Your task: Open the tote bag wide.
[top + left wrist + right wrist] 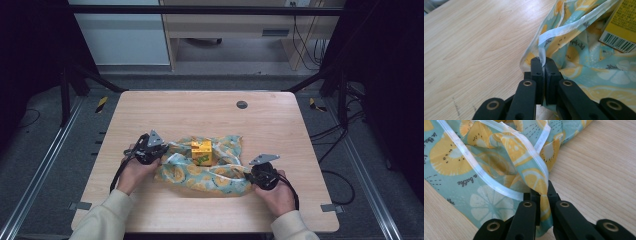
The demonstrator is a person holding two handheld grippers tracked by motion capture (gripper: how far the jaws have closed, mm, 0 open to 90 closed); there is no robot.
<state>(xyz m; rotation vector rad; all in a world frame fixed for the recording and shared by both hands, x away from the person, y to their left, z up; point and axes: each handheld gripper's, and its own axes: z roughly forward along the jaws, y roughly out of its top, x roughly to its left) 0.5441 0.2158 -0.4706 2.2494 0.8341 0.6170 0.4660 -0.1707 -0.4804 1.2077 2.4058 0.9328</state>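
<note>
A teal cloth printed with yellow citrus slices (210, 172) lies on the wooden table (200, 112), a small yellow box (201, 152) standing on its middle. My left gripper (156, 151) is at the cloth's left end, shut on its white-hemmed edge (543, 41); the box (621, 27) with a barcode shows at the upper right of the left gripper view. My right gripper (251, 175) is at the cloth's right end, shut on a folded corner of the cloth (534, 177). Both hands hold the grippers low over the table.
A round grey cable grommet (242, 104) sits near the table's far edge. Bare wood lies beyond the cloth and along the front edge. Black frame bars and cables (345, 125) stand around the table, with a desk (235, 25) behind.
</note>
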